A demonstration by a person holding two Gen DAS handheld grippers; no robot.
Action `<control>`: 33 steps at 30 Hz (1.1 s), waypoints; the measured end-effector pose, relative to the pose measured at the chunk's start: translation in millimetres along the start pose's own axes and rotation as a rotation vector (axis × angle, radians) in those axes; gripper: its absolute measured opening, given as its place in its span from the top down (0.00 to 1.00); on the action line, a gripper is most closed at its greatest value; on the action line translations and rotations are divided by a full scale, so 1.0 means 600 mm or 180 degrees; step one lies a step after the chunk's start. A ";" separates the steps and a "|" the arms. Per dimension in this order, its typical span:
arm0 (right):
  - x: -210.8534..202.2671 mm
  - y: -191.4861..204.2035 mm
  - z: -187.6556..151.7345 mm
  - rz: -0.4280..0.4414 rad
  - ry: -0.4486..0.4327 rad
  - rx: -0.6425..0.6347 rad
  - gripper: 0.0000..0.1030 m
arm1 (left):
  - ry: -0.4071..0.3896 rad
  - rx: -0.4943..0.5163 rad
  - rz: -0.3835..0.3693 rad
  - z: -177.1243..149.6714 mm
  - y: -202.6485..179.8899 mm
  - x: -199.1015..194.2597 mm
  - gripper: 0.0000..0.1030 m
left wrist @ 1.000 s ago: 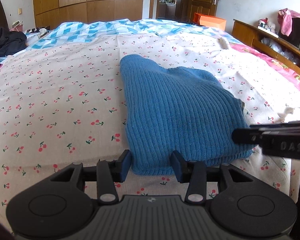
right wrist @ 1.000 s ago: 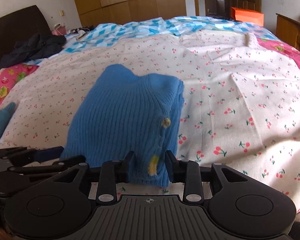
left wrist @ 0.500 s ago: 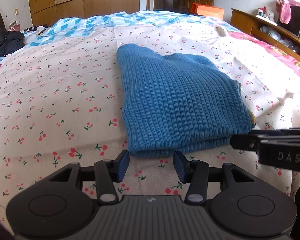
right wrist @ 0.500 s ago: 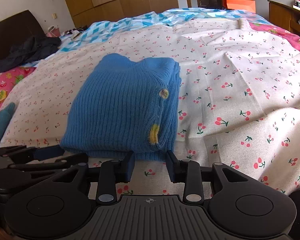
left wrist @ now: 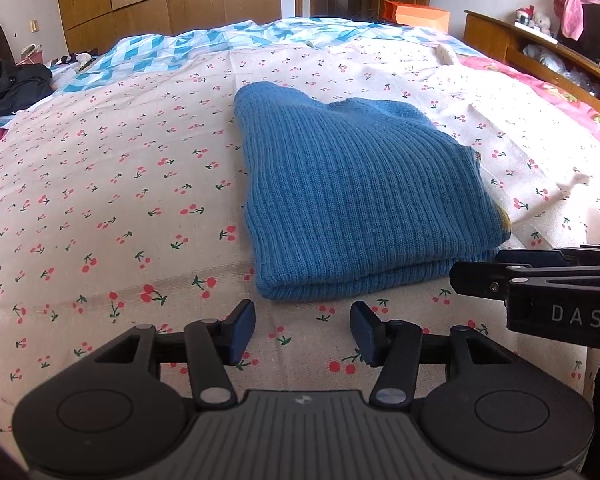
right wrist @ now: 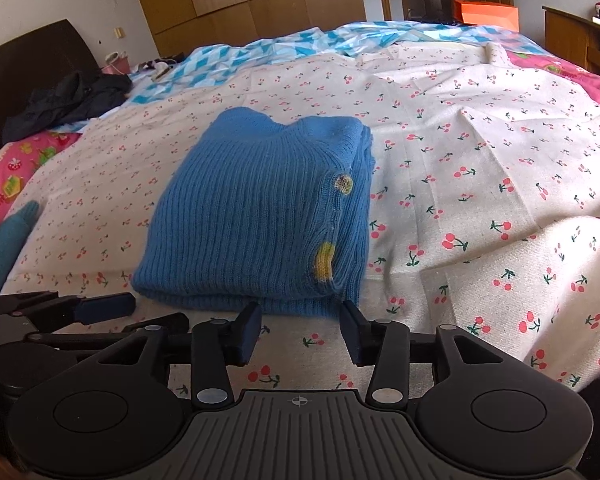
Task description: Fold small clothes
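A blue ribbed knit sweater (left wrist: 356, 200) lies folded into a flat rectangle on the cherry-print sheet (left wrist: 112, 184). It also shows in the right wrist view (right wrist: 260, 224), with yellow patches along its right edge. My left gripper (left wrist: 302, 330) is open and empty, just short of the sweater's near edge. My right gripper (right wrist: 300, 330) is open and empty, just short of the sweater's near right corner. The right gripper's fingers (left wrist: 512, 268) show at the right of the left wrist view, and the left gripper's fingers (right wrist: 104, 304) at the left of the right wrist view.
A teal garment (right wrist: 8, 240) lies at the bed's left edge. Dark clothes (right wrist: 72, 100) are heaped at the far left by the headboard. A blue-white quilt (left wrist: 204, 48) covers the far end. A wooden shelf unit (left wrist: 548, 64) stands to the right.
Both grippers let go of the sweater's near edge and drew back towards me. The sweater dropped flat on the sheet and lies still.
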State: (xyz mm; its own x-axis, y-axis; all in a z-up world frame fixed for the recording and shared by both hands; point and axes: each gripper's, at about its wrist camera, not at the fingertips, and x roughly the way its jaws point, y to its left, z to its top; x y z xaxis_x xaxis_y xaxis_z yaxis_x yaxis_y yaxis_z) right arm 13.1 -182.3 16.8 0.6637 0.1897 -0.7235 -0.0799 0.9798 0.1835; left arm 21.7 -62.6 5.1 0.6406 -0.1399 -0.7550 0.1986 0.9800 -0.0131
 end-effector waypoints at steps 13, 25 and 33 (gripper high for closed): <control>-0.013 0.011 -0.007 0.0017 -0.0132 0.0029 0.58 | -0.0067 -0.0115 0.0052 -0.011 0.017 -0.026 0.42; -0.013 0.034 -0.012 -0.0064 -0.0097 -0.0064 0.55 | -0.0128 -0.0069 -0.0002 -0.010 0.016 -0.037 0.37; -0.014 0.038 -0.013 -0.0046 -0.0106 -0.0079 0.54 | -0.0136 -0.0084 0.0030 -0.009 0.018 -0.037 0.36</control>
State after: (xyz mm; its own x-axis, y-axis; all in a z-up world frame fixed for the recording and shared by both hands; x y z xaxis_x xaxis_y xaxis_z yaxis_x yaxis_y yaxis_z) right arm 0.0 -160.7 21.7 0.6894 0.1737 -0.7033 -0.0883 0.9837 0.1565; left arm 5.4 -48.0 18.2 0.6737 -0.1360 -0.7264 0.1731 0.9846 -0.0238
